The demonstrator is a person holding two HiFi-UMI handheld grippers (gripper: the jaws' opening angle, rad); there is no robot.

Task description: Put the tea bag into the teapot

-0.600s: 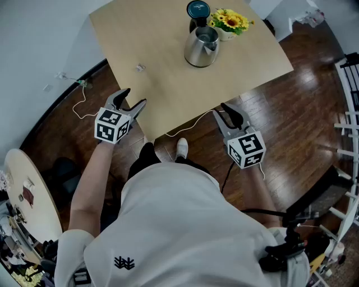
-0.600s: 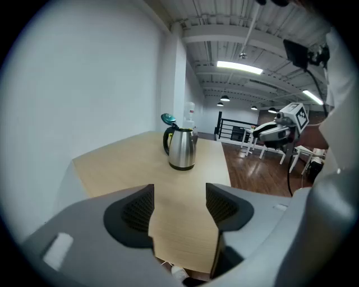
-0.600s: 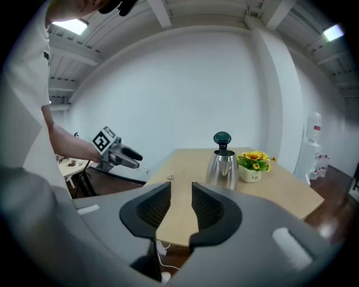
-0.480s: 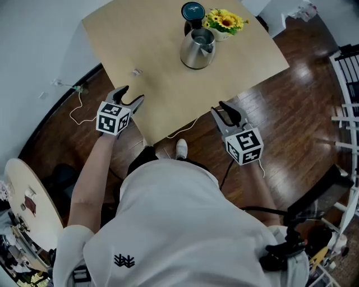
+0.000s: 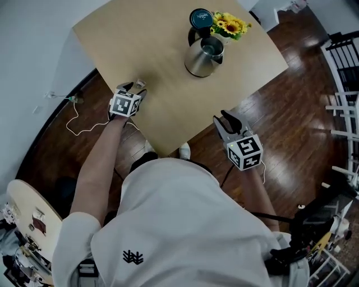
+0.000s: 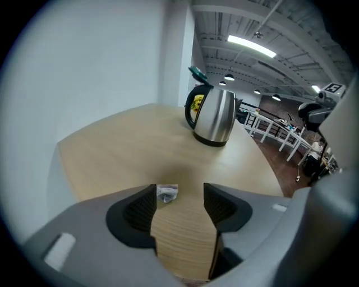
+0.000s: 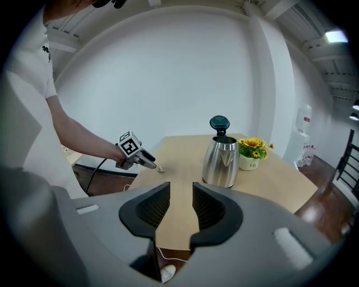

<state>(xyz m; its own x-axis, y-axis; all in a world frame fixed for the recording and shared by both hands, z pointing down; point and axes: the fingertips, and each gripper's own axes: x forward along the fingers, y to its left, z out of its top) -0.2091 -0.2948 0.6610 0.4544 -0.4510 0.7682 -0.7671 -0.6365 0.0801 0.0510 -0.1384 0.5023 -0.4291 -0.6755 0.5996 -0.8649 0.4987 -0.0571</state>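
Note:
The tea bag (image 6: 167,192) is a small pale packet lying flat on the light wooden table (image 5: 162,50). My left gripper (image 6: 179,199) is open and low over the table, with the bag just between its tips, close to the left one; the pads do not press it. In the head view the left gripper (image 5: 136,88) covers most of the bag. The steel teapot (image 5: 203,56) stands farther back with its dark lid (image 5: 200,17) flipped up. My right gripper (image 5: 225,119) hangs off the table's near right edge, jaws a little apart and empty.
A small pot of yellow flowers (image 5: 230,23) stands right behind the teapot. A white cable (image 5: 84,126) runs over the dark wooden floor on the left. A round pale table (image 5: 28,218) is at the lower left, and railings (image 5: 345,106) stand at the right.
My left gripper has moved forward over the table's left part until its tips reach the tea bag. The right gripper has hardly moved.

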